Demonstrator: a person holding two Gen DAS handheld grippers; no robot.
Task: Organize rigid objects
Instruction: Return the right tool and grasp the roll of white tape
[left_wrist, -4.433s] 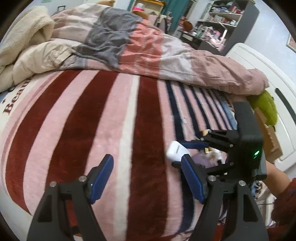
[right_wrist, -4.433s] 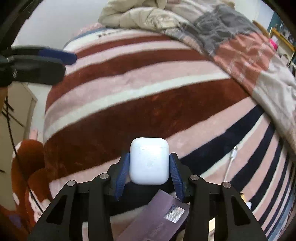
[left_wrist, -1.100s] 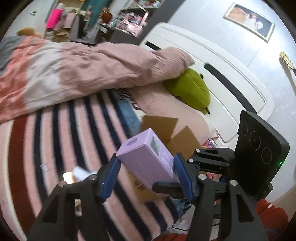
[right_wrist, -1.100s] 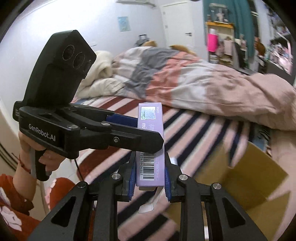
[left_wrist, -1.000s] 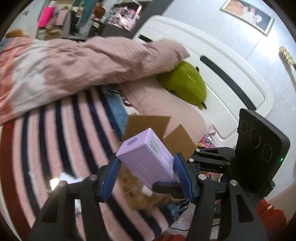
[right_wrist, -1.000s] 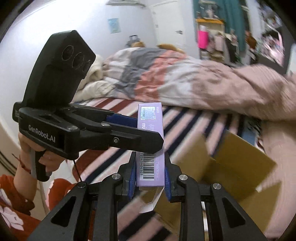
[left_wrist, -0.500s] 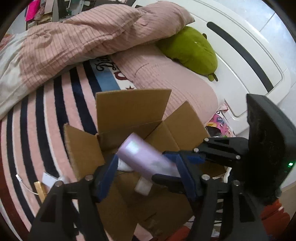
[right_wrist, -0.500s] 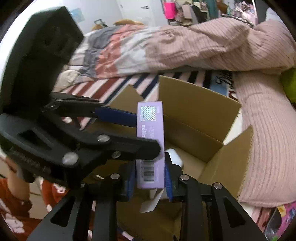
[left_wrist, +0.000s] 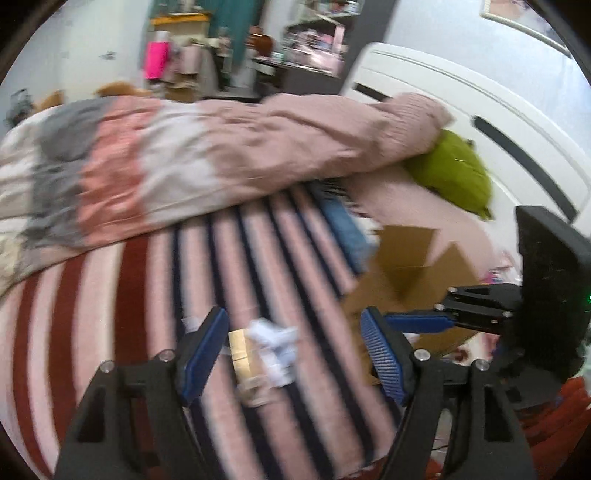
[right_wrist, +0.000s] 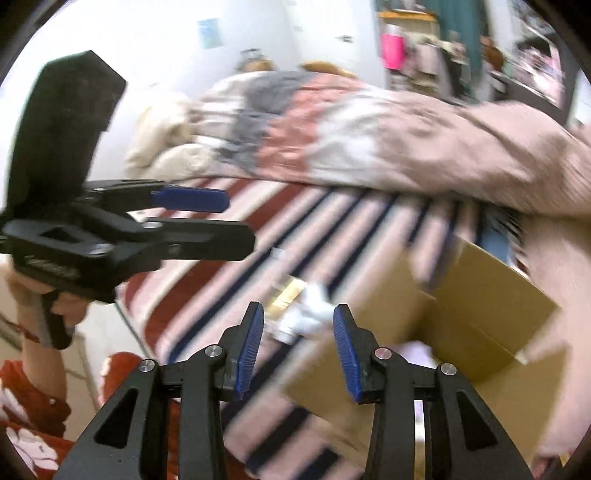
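Note:
Both grippers are open and empty above the striped blanket (left_wrist: 122, 314). My left gripper (left_wrist: 295, 354) hovers over a small pile on the bed: a gold rectangular item (left_wrist: 240, 352) and white items (left_wrist: 275, 343). An open cardboard box (left_wrist: 402, 273) sits to its right. In the right wrist view my right gripper (right_wrist: 299, 343) is beside the box (right_wrist: 480, 314), with something pale purple (right_wrist: 415, 349) lying inside. The gold item (right_wrist: 286, 293) and white items (right_wrist: 310, 314) lie just ahead. The left gripper (right_wrist: 207, 218) shows at upper left. Both views are motion-blurred.
A rumpled pink and grey duvet (left_wrist: 184, 162) lies across the far side of the bed. A green plush (left_wrist: 454, 173) rests by the white headboard (left_wrist: 480, 122). Shelves and furniture stand beyond. The person's hand and red floral sleeve (right_wrist: 26, 398) are at lower left.
The purple box that both grippers held has been let go over the cardboard box. Both grippers have opened and swung back toward the small items on the blanket.

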